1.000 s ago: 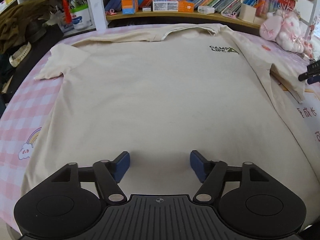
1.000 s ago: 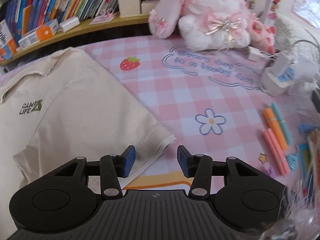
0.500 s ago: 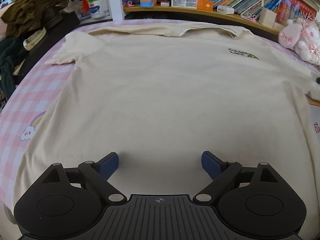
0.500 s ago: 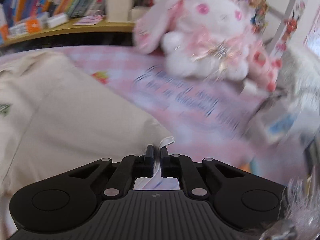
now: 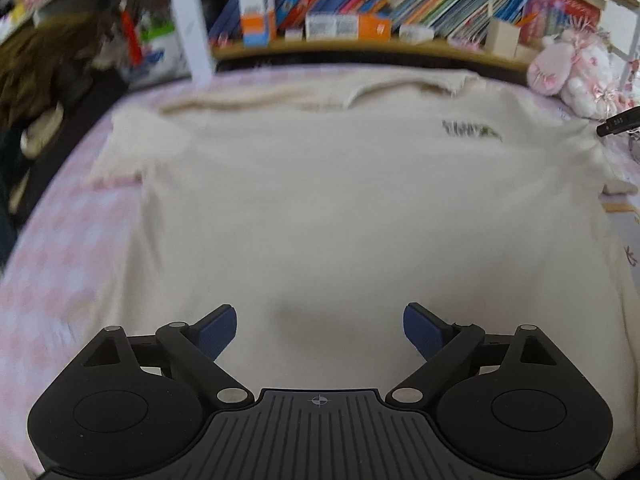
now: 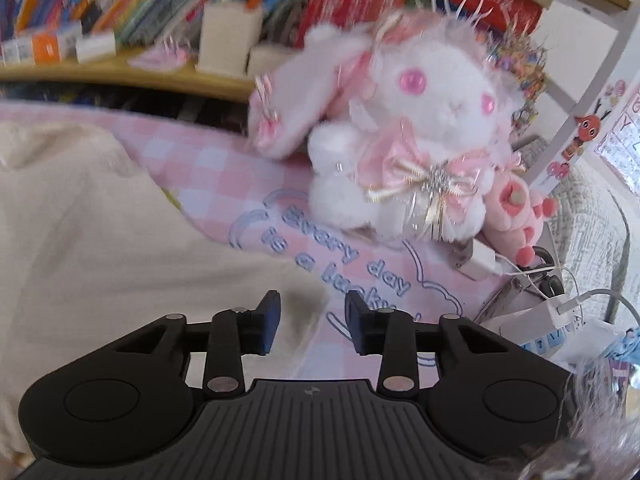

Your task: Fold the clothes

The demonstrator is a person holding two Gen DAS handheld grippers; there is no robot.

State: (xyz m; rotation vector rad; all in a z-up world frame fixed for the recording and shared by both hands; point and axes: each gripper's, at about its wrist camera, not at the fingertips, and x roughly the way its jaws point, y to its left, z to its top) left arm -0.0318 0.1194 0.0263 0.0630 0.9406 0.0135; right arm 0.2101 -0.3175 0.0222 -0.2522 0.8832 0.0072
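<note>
Left view, tongs: the left tongs (image 5: 320, 330) are spread wide with nothing between the pads, hanging over the lower middle of the shirt (image 5: 340, 200).

Left view, shirt: it lies flat and face up on the pink checked cover (image 5: 60, 272), straight ahead of the tongs. Collar is at the far end by the bookshelf (image 5: 360, 46), and the small green logo (image 5: 470, 130) is ahead and to the right.

Left view, edges: one sleeve (image 5: 120, 160) sticks out ahead-left onto bare cover, so there's decent room on that side. Ahead-right it's tighter, with a plush bunny (image 5: 576, 72) by the shoulder and a dark tip of the other tool poking in at the frame edge.

Right view, tongs: the right tongs (image 6: 312, 326) are opening, partway apart, and no cloth is pinched. The shirt (image 6: 100, 240) edge sits just under and left of the left pad.

Right view, clutter: the plush bunny (image 6: 404, 152) is straight ahead and close, with white chargers and cables (image 6: 532, 304) off to the right.

Risk, my guess: swinging this sleeve side over could clip the bunny or snag a cable, since that side is so crowded.

Risk two: grabbing only the top layer near the hem would bunch the fold. It's blurry, so layers are hard to tell.
</note>
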